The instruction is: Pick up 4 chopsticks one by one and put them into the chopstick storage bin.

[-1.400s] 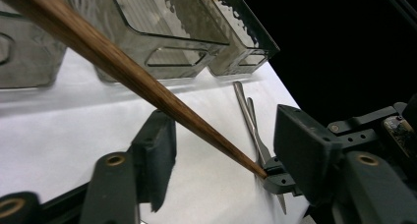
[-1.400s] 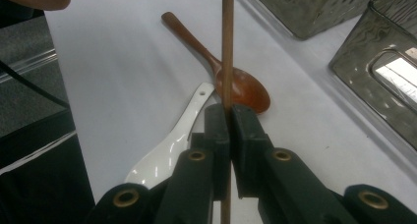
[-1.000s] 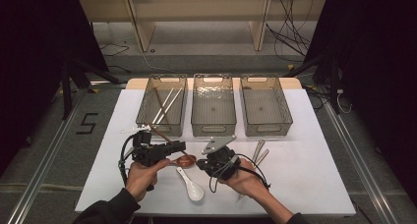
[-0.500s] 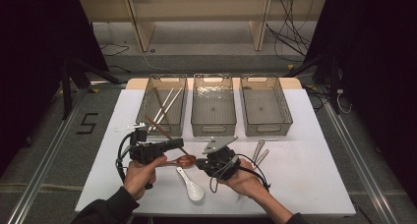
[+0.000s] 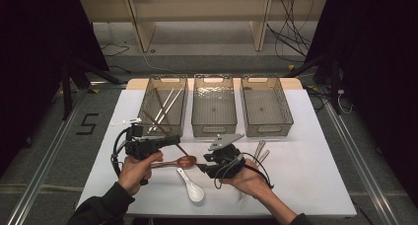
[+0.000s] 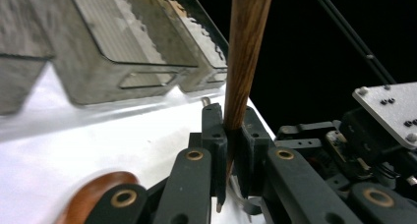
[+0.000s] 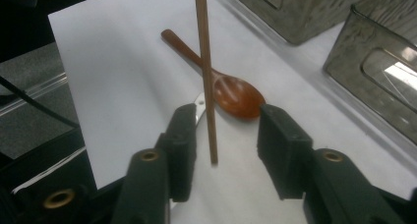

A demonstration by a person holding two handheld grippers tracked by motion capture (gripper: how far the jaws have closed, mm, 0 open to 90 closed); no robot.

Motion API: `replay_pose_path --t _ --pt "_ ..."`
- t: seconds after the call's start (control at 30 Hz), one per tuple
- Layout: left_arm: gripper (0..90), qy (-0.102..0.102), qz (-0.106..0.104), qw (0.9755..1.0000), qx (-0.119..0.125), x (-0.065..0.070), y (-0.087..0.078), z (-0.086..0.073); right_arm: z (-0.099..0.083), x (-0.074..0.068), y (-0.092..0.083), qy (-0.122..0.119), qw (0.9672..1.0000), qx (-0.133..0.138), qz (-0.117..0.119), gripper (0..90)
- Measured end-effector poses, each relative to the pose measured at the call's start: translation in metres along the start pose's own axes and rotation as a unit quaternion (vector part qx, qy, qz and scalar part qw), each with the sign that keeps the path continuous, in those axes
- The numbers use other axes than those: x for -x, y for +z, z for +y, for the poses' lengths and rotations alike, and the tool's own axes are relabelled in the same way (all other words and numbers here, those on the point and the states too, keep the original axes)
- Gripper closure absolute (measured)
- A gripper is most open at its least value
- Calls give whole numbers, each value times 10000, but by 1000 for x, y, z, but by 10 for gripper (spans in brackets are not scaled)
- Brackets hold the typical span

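Brown wood runs through the whole scene: a single wooden chopstick (image 6: 243,57) is being passed from one handheld gripper to the other. Taking the white table (image 5: 315,175) as the landmark, the person's hands come in over its near edge.

Nearest, the right gripper (image 7: 223,135) hovers just above the table. Its jaws have just been opening and now stand apart, with the chopstick's tip hanging free between them, touching neither pad. Beside it, the left gripper (image 6: 231,135) has just closed and is clamped on the chopstick, which juts from its jaws toward the right gripper. A second ago the right gripper was the one closed on the stick, so the handover looks complete and the left gripper now carries it alone.

On the table under the stick lies a brown wooden spoon (image 7: 231,94), and just nearer the person a white ceramic spoon (image 5: 191,186). A few metal utensils (image 5: 260,151) rest to the right of the right gripper.

Along the table's far side stand three clear plastic bins. The left bin (image 5: 163,106) already holds chopsticks; the middle bin (image 5: 213,106) and right bin (image 5: 266,106) look empty. The left bin seems the likely destination.
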State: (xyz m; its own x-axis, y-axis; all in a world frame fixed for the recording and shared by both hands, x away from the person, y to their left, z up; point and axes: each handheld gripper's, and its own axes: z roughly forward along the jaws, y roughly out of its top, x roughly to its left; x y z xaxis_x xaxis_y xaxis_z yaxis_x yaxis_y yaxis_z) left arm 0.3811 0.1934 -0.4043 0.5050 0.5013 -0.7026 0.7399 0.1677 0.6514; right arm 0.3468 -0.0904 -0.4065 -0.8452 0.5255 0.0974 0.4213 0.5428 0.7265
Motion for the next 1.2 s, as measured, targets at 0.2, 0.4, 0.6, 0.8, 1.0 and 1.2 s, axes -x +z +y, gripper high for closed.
replay_pose_path --t 0.2,0.4,0.6,0.8,1.0,1.2 --pt "837 173 253 9995 42 -4 -9 15 -9 7 -13 201 9998 -28 -65 452" --pt "836 219 371 9990 82 -7 -15 34 -21 15 -27 382 9990 -27 -227 389" --pt "835 237 391 9987 230 -7 -24 54 -28 18 -37 456 9984 -10 -336 360" --pt "835 257 489 9981 272 -11 -30 66 -33 18 -45 460 9981 64 -397 343" --pt "835 177 705 9966 392 -21 -34 84 -36 19 -51 509 9977 134 -426 338" --pt "834 228 913 9948 396 -27 -36 101 -37 20 -54 534 9974 179 -442 331"
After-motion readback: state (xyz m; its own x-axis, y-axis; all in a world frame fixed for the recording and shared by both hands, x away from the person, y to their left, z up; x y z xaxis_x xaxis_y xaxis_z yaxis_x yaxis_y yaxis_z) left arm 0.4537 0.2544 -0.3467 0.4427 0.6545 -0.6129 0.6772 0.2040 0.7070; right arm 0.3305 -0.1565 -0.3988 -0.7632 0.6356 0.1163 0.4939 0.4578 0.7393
